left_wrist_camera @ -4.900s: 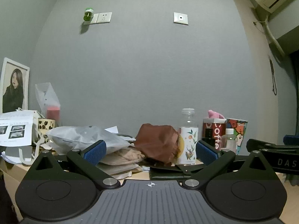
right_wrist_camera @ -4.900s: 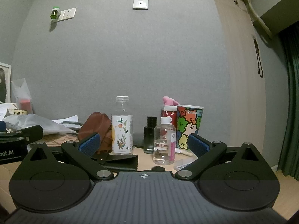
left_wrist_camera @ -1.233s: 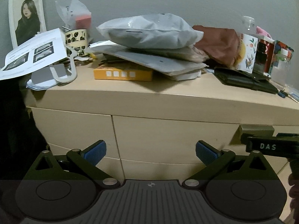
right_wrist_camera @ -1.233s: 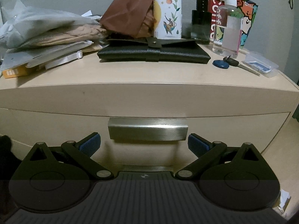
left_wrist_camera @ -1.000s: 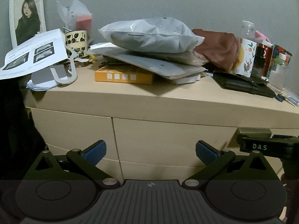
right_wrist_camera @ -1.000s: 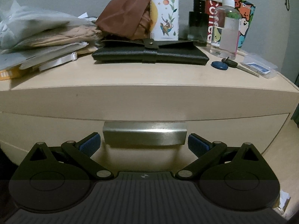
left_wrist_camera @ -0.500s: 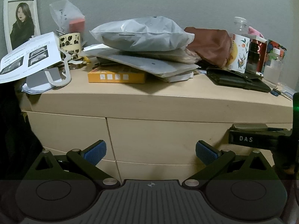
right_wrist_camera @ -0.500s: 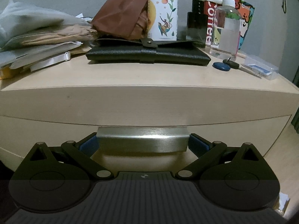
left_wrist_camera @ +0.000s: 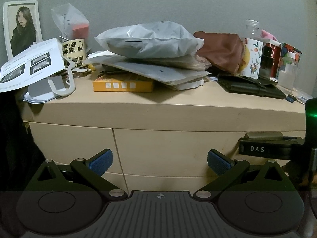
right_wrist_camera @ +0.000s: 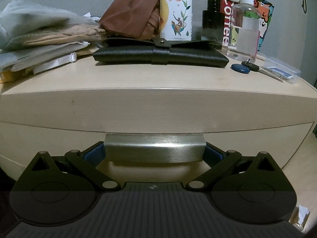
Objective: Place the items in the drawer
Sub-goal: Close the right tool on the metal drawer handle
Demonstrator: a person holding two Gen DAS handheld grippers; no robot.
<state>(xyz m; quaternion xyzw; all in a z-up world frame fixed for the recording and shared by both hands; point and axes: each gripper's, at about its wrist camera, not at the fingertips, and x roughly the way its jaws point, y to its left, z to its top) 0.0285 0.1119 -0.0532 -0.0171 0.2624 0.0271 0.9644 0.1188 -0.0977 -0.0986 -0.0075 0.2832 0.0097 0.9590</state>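
Note:
The top drawer of a pale wooden dresser is closed. My right gripper is open right at its brushed metal handle, with one blue-padded finger past each end of the handle. In the left wrist view the same handle sits at far right with the right gripper's black body against it. My left gripper is open with nothing between its pads, facing the drawer front. On top lie a black wallet, a blue key fob with keys and a brown pouch.
The dresser top is crowded: a grey plastic bag on stacked packets, an orange box, loose papers, a framed photo, a printed bottle, a clear bottle and a small plastic case.
Both grippers dropped from the dresser top to the drawer front. The right gripper then closed in on the handle until its fingers flanked it. The left gripper drifted slightly.

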